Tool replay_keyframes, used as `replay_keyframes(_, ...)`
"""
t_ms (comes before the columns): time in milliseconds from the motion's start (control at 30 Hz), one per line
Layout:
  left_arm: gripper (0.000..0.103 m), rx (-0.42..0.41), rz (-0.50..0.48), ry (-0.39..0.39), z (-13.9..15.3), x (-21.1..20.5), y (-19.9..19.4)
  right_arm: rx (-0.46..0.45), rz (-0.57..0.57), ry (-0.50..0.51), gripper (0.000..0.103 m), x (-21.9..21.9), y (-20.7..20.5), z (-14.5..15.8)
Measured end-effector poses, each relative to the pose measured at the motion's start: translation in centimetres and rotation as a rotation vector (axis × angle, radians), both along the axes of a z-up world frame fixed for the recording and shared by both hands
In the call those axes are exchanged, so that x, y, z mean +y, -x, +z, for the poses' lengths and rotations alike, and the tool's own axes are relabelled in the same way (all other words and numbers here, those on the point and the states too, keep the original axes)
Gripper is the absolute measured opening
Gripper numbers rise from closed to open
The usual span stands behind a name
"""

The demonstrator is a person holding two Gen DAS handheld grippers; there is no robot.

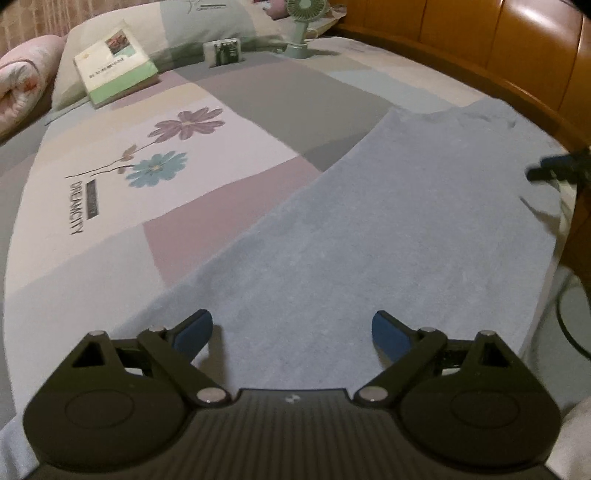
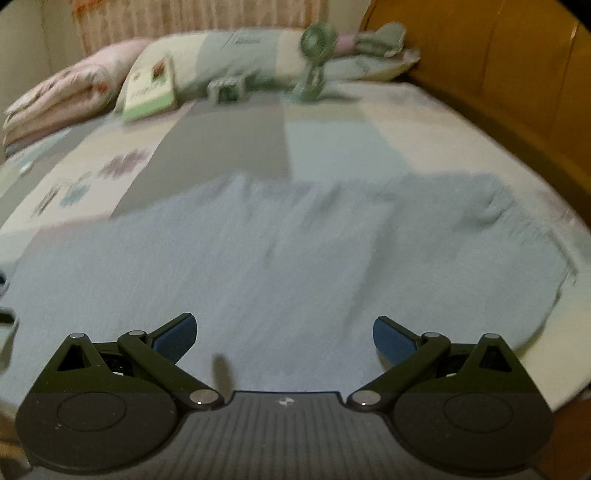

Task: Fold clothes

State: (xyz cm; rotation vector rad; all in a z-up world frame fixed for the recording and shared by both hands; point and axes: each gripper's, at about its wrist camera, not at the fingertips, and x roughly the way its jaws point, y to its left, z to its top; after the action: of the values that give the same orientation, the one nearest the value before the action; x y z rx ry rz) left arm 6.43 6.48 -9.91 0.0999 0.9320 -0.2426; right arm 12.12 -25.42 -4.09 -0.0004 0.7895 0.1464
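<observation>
Pale blue garment (image 1: 388,229) lies flat, slightly rumpled, filling centre frame on bed (image 1: 229,107). Left hand-held gripper (image 1: 291,332) and right hand-held gripper (image 2: 284,334): both wide apart, empty.

The bedsheet (image 1: 110,206) carries the printed word "DREAMCITY" under its flower stems, toward the bed's left edge. Print on the book (image 1: 114,66) and small box (image 1: 223,51) is too blurred to read.

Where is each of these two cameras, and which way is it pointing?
Left wrist: sits on the left gripper, looking down along its open fingers across the blue garment toward the book; the other gripper's tip shows at the right edge.
Right wrist: sits on the right gripper, open, over the same garment.
Shared: garment, book, green fan, wooden headboard.
</observation>
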Motion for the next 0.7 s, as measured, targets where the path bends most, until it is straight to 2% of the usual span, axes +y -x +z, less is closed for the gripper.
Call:
replay_keyframes(133,0.094,0.025,0.020,-0.002,-0.7,0.1,-0.4,0.055,-0.127,0.012,0.103,-4.1,-3.1,-1.5)
replay_keyframes(267,0.094,0.034,0.030,-0.002,-0.6,0.2,-0.6,0.046,-0.152,-0.048,0.103,-7.1,-2.9,-1.9)
replay_keyframes(433,0.094,0.044,0.026,-0.029,-0.2,-0.4,-1.1,0.010,-0.160,0.015,0.103,-6.4,-4.2,-0.2)
replay_keyframes(533,0.094,0.047,0.029,-0.025,-0.4,-0.2,-1.3,0.039,-0.189,0.076,0.103,-7.1,-6.6,-0.9)
replay_keyframes(700,0.095,0.046,0.045,-0.015,-0.5,-0.1,-1.2,0.092,-0.254,0.095,0.103,-9.7,-8.7,-2.5)
